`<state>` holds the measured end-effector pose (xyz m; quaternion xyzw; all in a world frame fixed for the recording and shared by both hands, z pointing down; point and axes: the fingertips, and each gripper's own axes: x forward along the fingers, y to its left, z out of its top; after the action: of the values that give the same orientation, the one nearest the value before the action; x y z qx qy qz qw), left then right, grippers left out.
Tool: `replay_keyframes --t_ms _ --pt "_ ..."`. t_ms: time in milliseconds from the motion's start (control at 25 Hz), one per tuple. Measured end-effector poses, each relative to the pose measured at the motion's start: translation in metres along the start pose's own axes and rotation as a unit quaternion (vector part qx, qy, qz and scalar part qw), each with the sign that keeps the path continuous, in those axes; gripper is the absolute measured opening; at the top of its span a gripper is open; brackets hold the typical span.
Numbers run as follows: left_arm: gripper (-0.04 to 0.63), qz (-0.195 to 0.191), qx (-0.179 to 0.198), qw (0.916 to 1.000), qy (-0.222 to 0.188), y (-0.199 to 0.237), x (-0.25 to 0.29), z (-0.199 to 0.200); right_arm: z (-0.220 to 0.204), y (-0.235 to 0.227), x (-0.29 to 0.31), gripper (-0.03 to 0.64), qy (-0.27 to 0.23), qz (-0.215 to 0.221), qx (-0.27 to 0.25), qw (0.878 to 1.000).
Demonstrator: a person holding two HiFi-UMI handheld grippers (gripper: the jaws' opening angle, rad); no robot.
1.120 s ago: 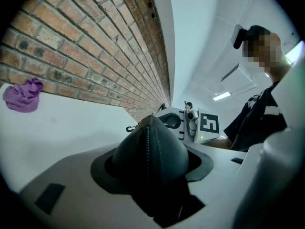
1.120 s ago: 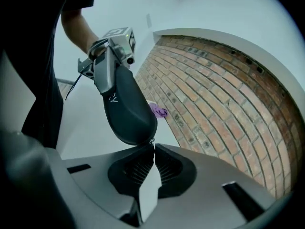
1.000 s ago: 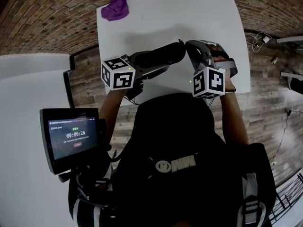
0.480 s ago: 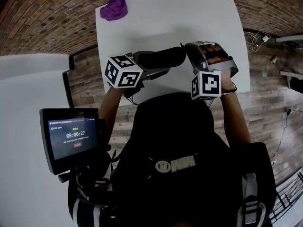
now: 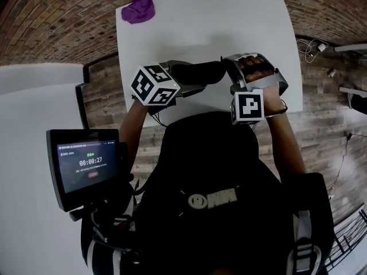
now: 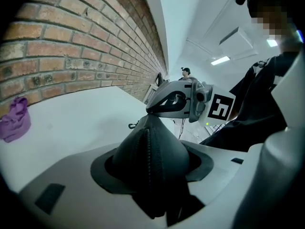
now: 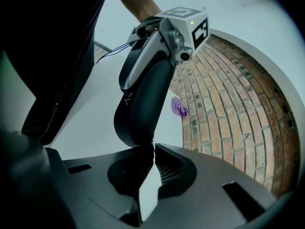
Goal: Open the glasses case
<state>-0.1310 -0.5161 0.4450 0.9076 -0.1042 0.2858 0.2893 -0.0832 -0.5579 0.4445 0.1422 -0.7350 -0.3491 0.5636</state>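
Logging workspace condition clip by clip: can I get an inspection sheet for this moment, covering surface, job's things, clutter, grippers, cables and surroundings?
Surface: white table.
Job's things: black glasses case, apparently closed, held above the table between both grippers.
Clutter: purple cloth at the table's far left corner.
Grippers: left gripper clamped round the case's body; right gripper shut, pinching the case's end.
Cables: loose cables on the floor, right of the table.
Surroundings: brick wall, plank floor, second white table, timer screen.

A black, stitched glasses case [image 5: 198, 73], apparently closed, is held level above the white table [image 5: 252, 16].
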Motion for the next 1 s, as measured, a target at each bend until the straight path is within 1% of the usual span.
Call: replay_keyframes --t_ms 80,120,160,200,240,320,360,400,440,480,520,560,600,640,680,760,840,880,920,960,1000 --pt "0.273 0.001 0.004 1.0 0.005 -0.001 0.002 -0.001 -0.001 0.002 0.0 0.011 0.002 0.006 -0.007 1.0" --pt "0.273 -0.002 0.0 1.0 0.001 0.0 0.003 0.0 -0.002 0.001 0.0 0.011 -0.002 0.007 0.002 1.0" --pt "0.273 -0.009 -0.009 0.9999 -0.008 0.0 0.002 0.001 -0.003 -0.002 0.0 0.012 -0.013 0.006 0.026 1.0" --pt "0.273 -0.022 -0.024 0.9993 -0.02 0.001 0.001 0.003 -0.005 -0.007 0.0 0.012 -0.032 0.008 0.064 0.997" --pt "0.273 -0.041 -0.045 0.9974 -0.038 0.0 -0.002 0.007 -0.007 -0.012 -0.003 0.012 -0.055 0.01 0.112 0.992" --pt "0.275 -0.08 -0.092 0.9891 -0.083 -0.001 -0.01 0.017 -0.014 -0.024 -0.013 0.012 -0.1 0.011 0.208 0.973" --pt "0.275 -0.09 -0.112 0.9841 -0.104 0.0 -0.014 0.021 -0.019 -0.03 -0.019 0.012 -0.118 0.012 0.245 0.962" --pt "0.275 -0.093 -0.126 0.9805 -0.118 0.003 -0.018 0.024 -0.022 -0.034 -0.025 0.012 -0.135 0.018 0.269 0.953" --pt "0.275 -0.091 -0.134 0.9786 -0.127 0.006 -0.021 0.025 -0.021 -0.036 -0.031 0.074 -0.155 0.027 0.28 0.947" --pt "0.275 -0.088 -0.138 0.9778 -0.131 0.009 -0.022 0.026 -0.016 -0.036 -0.037 0.182 -0.179 0.039 0.279 0.943" --pt "0.275 -0.088 -0.14 0.9774 -0.132 0.01 -0.023 0.027 -0.006 -0.035 -0.043 0.262 -0.203 0.052 0.268 0.94" --pt "0.275 -0.092 -0.142 0.9769 -0.131 0.009 -0.023 0.027 0.006 -0.033 -0.048 0.295 -0.225 0.062 0.25 0.94" --pt "0.275 -0.101 -0.144 0.976 -0.129 0.006 -0.022 0.028 0.02 -0.031 -0.051 0.311 -0.241 0.07 0.227 0.941" --pt "0.275 -0.111 -0.145 0.9748 -0.128 0.002 -0.02 0.029 0.032 -0.027 -0.05 0.314 -0.247 0.076 0.199 0.945" --pt "0.275 -0.122 -0.145 0.9734 -0.129 -0.003 -0.019 0.031 0.042 -0.022 -0.047 0.314 -0.243 0.082 0.166 0.952" --pt "0.275 -0.134 -0.145 0.9716 -0.129 -0.01 -0.015 0.035 0.052 -0.011 -0.034 0.314 -0.219 0.086 0.101 0.967" --pt "0.275 -0.128 -0.145 0.9728 -0.128 -0.011 -0.012 0.036 0.053 -0.006 -0.026 0.314 -0.201 0.075 0.059 0.975" --pt "0.275 -0.126 -0.145 0.9728 -0.129 -0.011 -0.013 0.035 0.053 -0.006 -0.025 0.314 -0.2 0.071 0.055 0.976" --pt "0.275 -0.131 -0.148 0.971 -0.134 -0.011 -0.015 0.036 0.054 -0.006 -0.026 0.314 -0.206 0.07 0.064 0.974" --pt "0.275 -0.14 -0.152 0.9675 -0.146 -0.012 -0.018 0.038 0.054 -0.008 -0.027 0.314 -0.215 0.073 0.084 0.97" --pt "0.279 -0.149 -0.154 0.9631 -0.163 -0.012 -0.024 0.043 0.054 -0.01 -0.029 0.313 -0.227 0.08 0.114 0.964"
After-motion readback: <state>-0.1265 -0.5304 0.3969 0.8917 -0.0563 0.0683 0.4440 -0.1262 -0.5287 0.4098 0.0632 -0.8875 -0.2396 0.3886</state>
